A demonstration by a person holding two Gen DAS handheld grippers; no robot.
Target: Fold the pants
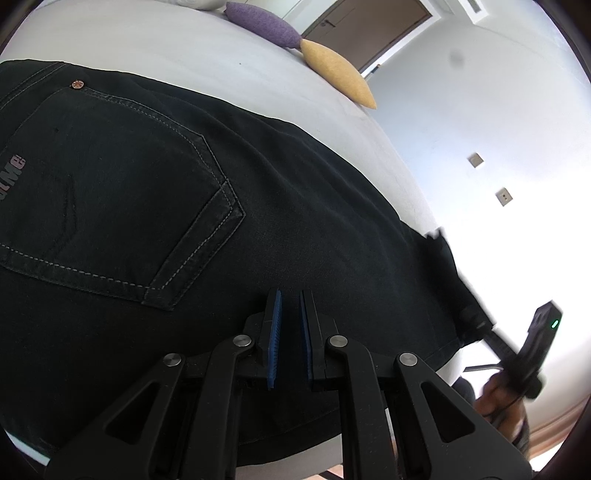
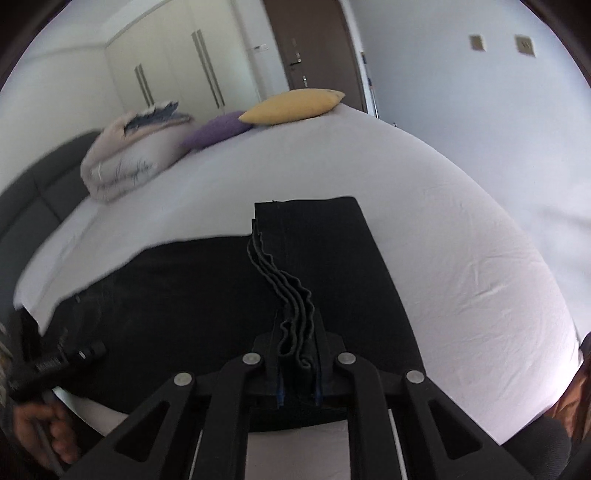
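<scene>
Black jeans lie flat on the white bed, back pocket facing up at the left. My left gripper hovers just above the seat of the jeans, its blue pads slightly apart with nothing between them. In the right wrist view the jeans are folded lengthwise, and my right gripper is shut on the stacked hem edges of the legs, lifted over the rest. The right gripper also shows blurred at the far right of the left wrist view.
A purple cushion and a yellow cushion lie at the bed's far edge. A folded duvet sits near the grey headboard. A brown door and wardrobe stand behind the bed.
</scene>
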